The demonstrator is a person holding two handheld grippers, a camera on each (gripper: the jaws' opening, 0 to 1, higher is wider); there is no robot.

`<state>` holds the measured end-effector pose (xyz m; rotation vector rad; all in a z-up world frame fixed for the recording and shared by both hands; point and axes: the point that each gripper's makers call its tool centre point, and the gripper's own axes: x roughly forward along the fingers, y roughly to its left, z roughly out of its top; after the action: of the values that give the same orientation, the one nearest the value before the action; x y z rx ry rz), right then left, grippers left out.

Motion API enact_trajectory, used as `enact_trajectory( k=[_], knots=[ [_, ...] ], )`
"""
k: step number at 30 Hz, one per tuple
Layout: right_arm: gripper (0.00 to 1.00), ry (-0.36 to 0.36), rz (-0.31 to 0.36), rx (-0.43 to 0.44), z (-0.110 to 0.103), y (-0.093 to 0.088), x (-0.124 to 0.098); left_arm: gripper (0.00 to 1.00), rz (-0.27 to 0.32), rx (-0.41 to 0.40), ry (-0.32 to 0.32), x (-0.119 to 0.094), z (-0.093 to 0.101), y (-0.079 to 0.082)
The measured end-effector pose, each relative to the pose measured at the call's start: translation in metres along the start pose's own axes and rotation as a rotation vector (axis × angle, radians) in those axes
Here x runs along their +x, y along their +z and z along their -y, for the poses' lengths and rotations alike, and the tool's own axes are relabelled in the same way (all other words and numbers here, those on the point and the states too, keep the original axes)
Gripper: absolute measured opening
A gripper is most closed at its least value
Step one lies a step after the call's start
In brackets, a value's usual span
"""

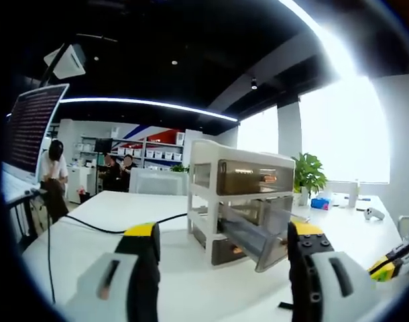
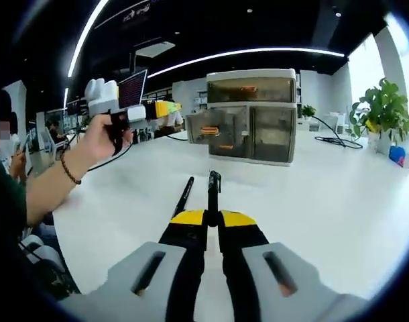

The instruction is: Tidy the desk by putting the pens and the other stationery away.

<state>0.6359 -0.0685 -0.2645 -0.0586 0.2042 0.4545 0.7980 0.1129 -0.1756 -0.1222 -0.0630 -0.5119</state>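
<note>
A black pen (image 2: 213, 190) is held upright-forward between the closed jaws of the right gripper (image 2: 213, 216), its long axis pointing toward the drawer unit (image 2: 252, 115) across the white counter (image 2: 325, 194). A second pen (image 2: 184, 194) lies on the counter just beside it. The left gripper (image 1: 221, 245) is held with jaws open and empty, facing the unit's pulled-out middle drawer (image 1: 248, 235), nearer than the right. Nothing is seen standing between.

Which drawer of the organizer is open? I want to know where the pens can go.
The middle drawer of the drawer unit is pulled out, tilting forward; the top one sits flush.
</note>
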Motion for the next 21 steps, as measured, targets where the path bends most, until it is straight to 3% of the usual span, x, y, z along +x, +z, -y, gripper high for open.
enact_trajectory(
  k=[2,3,5,7,10,13,21],
  knots=[
    [0.1,-0.048,0.047,0.018,0.011,0.024,-0.003,0.78,-0.003,-0.001,0.003,0.0,0.0,-0.001],
    [0.1,-0.059,0.106,0.065,0.015,0.043,-0.005,0.78,-0.003,-0.003,0.005,0.0,0.0,0.0],
    [0.1,-0.021,0.163,0.07,0.009,0.069,-0.005,0.78,0.01,0.009,0.015,-0.001,-0.001,0.001],
    [0.09,-0.012,0.131,-0.027,0.007,0.082,0.004,0.78,-0.002,0.024,0.021,0.0,-0.003,-0.001],
    [0.1,0.015,0.122,-0.076,0.006,0.106,0.016,0.78,0.003,0.008,0.015,-0.001,-0.003,0.0],
    [0.1,0.102,0.1,-0.081,-0.005,0.118,0.029,0.78,0.015,0.002,0.011,-0.001,-0.002,0.003],
    [0.09,0.049,-0.048,-0.162,0.009,0.122,0.083,0.77,0.005,0.019,0.002,0.001,0.005,-0.002]
  ],
)
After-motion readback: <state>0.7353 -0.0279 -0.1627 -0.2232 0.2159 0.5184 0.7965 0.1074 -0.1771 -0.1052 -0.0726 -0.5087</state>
